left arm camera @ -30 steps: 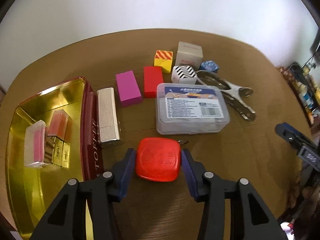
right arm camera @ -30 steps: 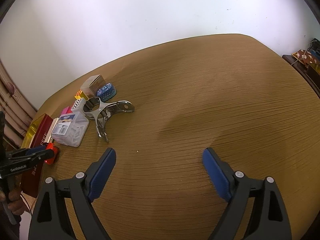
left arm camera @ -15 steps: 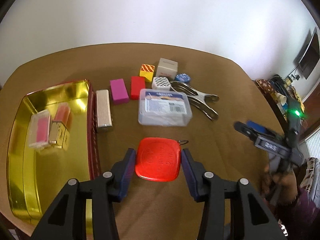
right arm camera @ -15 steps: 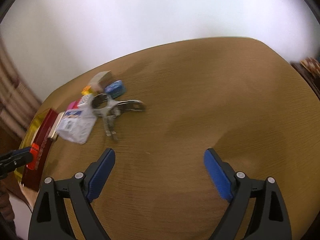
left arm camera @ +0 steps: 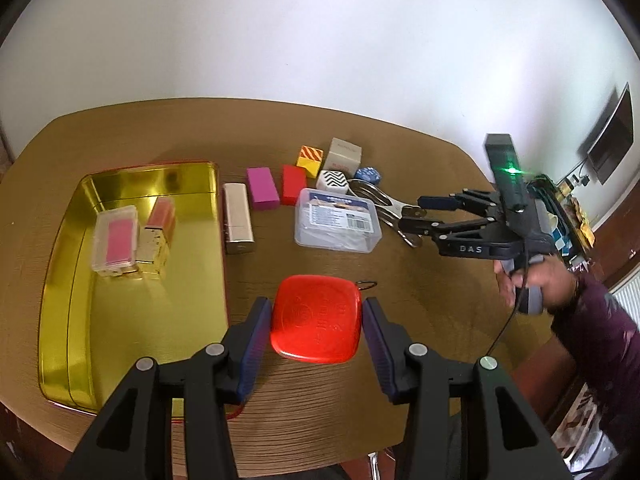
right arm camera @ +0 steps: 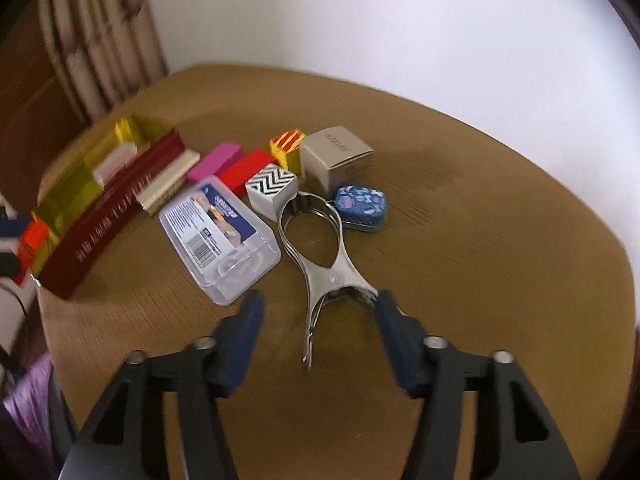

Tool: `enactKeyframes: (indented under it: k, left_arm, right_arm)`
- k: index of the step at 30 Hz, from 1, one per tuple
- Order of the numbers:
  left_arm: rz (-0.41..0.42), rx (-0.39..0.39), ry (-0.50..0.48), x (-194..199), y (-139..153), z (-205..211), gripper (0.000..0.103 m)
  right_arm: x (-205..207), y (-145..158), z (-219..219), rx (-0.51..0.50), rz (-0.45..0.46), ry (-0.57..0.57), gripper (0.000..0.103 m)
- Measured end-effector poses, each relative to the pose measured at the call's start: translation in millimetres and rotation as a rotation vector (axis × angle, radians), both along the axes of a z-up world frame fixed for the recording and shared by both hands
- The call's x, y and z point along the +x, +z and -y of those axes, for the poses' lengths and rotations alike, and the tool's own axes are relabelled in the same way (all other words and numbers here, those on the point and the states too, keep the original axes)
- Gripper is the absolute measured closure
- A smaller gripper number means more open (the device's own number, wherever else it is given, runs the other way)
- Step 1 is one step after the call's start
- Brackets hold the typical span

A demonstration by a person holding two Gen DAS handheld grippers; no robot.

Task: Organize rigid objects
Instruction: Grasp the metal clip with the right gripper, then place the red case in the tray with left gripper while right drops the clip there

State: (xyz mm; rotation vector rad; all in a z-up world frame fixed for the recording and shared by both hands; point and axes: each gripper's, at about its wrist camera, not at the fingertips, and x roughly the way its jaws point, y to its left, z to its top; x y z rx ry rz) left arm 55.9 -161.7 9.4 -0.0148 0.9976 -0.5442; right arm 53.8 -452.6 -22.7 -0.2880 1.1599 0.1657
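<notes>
Left gripper point(left arm camera: 318, 322) pinching rounded red plastic case point(left arm camera: 316, 318), lifted above brown wooden table point(left arm camera: 420, 320), just right of gold metal tray point(left arm camera: 60, 280). Right gripper point(right arm camera: 318, 334) closing, pads not yet touching shiny steel clamp point(right arm camera: 320, 248) lying between them. Clamp's long axis running near to far, handles toward the fingers. Clear plastic box point(right arm camera: 218, 236) close on the clamp's left, blue patterned case point(right arm camera: 360, 202) far right. Open table right and near.
</notes>
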Motion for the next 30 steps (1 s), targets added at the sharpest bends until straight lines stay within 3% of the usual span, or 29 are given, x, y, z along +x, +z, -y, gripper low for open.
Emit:
enactKeyframes:
  k: [7, 9, 11, 18, 30]
  left_arm:
    - [-0.026, -0.024, 0.007, 3.4, -2.2, -11.0, 0.055]
    - [-0.028, -0.024, 0.012, 3.9, -2.3, -12.3, 0.055]
    - [-0.029, -0.029, 0.014, 4.4, -1.0, -14.8, 0.055]
    - [-0.014, -0.048, 0.039, 4.3, 9.0, -26.9, 0.055]
    - [0.000, -0.014, 0.121, 4.3, 17.0, -67.3, 0.055]
  right_arm:
    - [35.4, -28.3, -7.4, -0.080, -0.127, 0.091, 0.045]
    - [43.5, -39.0, -9.8, -0.099, -0.167, 0.104, 0.049]
    - [47.0, -38.0, -10.1, -0.066, -0.175, 0.101, 0.071]
    - [25.8, -33.1, -6.6, -0.121, -0.163, 0.008, 0.071]
    - [-66.3, 11.9, 23.2, 0.119, -0.023, -0.274, 0.071]
